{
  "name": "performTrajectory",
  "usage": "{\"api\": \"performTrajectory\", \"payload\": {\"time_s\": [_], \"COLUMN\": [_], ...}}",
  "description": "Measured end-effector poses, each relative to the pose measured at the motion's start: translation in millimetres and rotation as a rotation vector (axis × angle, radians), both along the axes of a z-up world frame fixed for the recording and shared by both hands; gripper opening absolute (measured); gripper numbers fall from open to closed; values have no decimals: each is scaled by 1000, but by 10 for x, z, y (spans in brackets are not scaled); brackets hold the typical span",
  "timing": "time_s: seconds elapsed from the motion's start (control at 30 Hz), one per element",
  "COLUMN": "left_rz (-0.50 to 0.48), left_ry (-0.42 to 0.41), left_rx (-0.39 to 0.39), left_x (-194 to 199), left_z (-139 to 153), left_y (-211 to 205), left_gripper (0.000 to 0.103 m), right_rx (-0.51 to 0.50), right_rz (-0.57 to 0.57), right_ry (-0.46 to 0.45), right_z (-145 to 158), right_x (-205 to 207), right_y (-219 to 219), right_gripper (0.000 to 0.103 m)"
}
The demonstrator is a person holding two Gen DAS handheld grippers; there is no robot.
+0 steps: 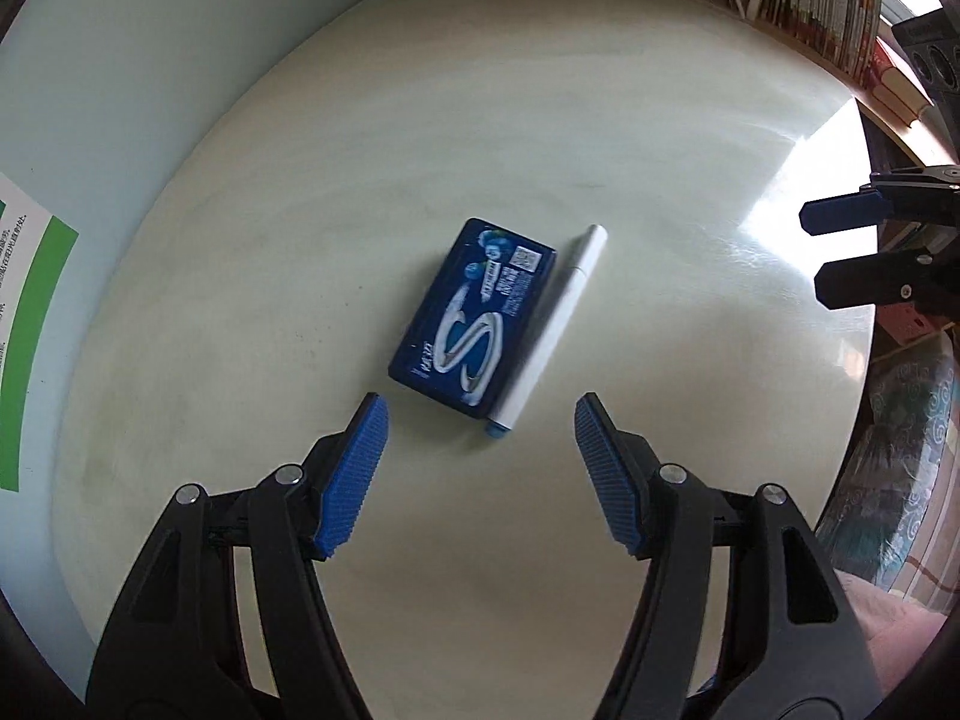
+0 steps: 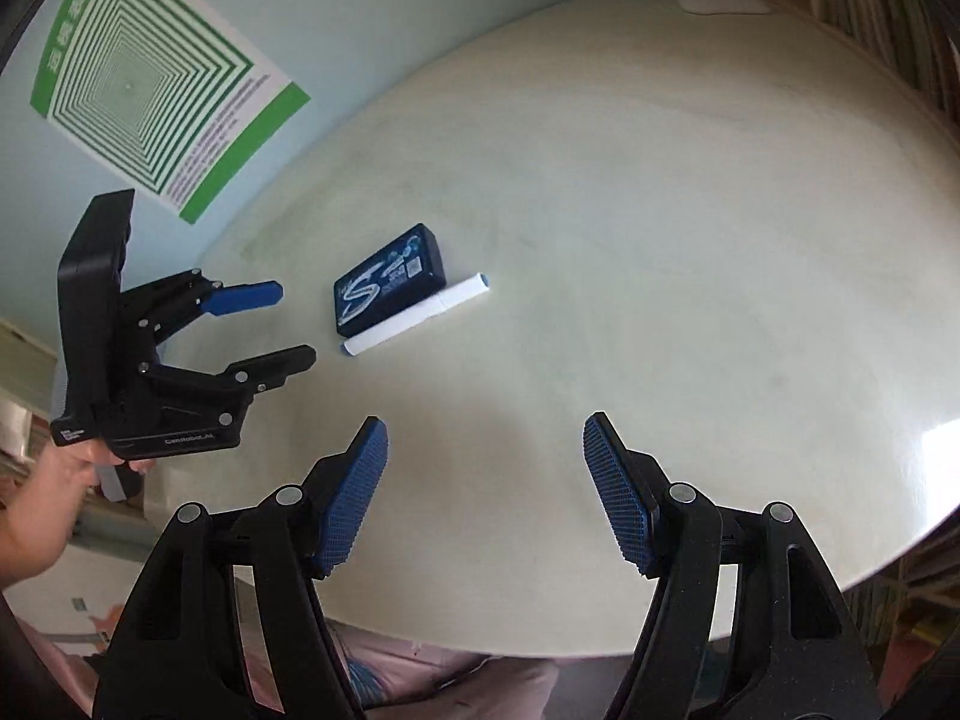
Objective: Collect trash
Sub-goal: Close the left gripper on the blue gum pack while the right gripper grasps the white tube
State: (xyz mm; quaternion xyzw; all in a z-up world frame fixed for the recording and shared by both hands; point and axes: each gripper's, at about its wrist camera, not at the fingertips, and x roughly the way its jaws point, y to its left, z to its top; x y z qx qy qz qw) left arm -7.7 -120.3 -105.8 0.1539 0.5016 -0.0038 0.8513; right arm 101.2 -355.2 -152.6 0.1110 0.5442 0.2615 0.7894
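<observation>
While both claws hang above the pale round table point(image 1: 600, 120), we see the trash lying untouched at its middle: a dark blue gum box point(image 1: 474, 315) and, touching its long side, a white pen-like stick point(image 1: 555, 324) with a blue tip. Our left claw point(image 1: 480, 420) stands with its ribbed blue pads apart and nothing between them; the box and the stick lie just ahead of its fingertips, their long axes running away from the claw and leaning a little to its right, so the gap between the pads lines up roughly across the pair. Our right claw point(image 2: 486, 438) is likewise apart and empty, but the two items sit farther off, ahead and to its left, lying slantwise across its line. From the right wrist view the left claw point(image 2: 294, 324) shows side-on, its tips pointing at the near end of the box point(image 2: 390, 282) and the stick point(image 2: 420, 315), a hand point(image 2: 66, 480) holding its grip. We judge the left claw the nearer and better placed for the first pick. Books point(image 1: 822, 6) line the shelf beyond the table's far edge, and a green-striped poster point(image 2: 150, 84) hangs on the wall.
</observation>
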Motion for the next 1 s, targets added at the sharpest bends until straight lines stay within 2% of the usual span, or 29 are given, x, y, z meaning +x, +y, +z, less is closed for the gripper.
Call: {"api": "performTrajectory", "payload": {"time_s": [0.17, 0.33, 0.53, 0.6, 0.8, 1.0], "left_rz": [5, -8, 38, 39, 29, 32], "left_ry": [17, 40, 67, 72, 99, 122], "left_rx": [-33, -33, -72, -96, -94, -145], "left_x": [210, 418, 682, 732, 815, 843], "left_z": [-92, -175, -212, -226, -324, -390], "left_y": [98, 79, 182, 184, 230, 331], "left_gripper": [63, 63, 64, 63, 64, 57], "right_rx": [-21, -67, -96, -110, -128, -132], "right_rz": [98, 263, 429, 474, 612, 703], "right_ry": [9, -11, -10, -16, -51, -96], "right_z": [-120, -164, -251, -290, -374, -398], "right_x": [380, 689, 981, 1029, 1083, 1003], "right_y": [274, 511, 685, 743, 968, 1125], "right_gripper": [68, 68, 68, 69, 69, 66]}}
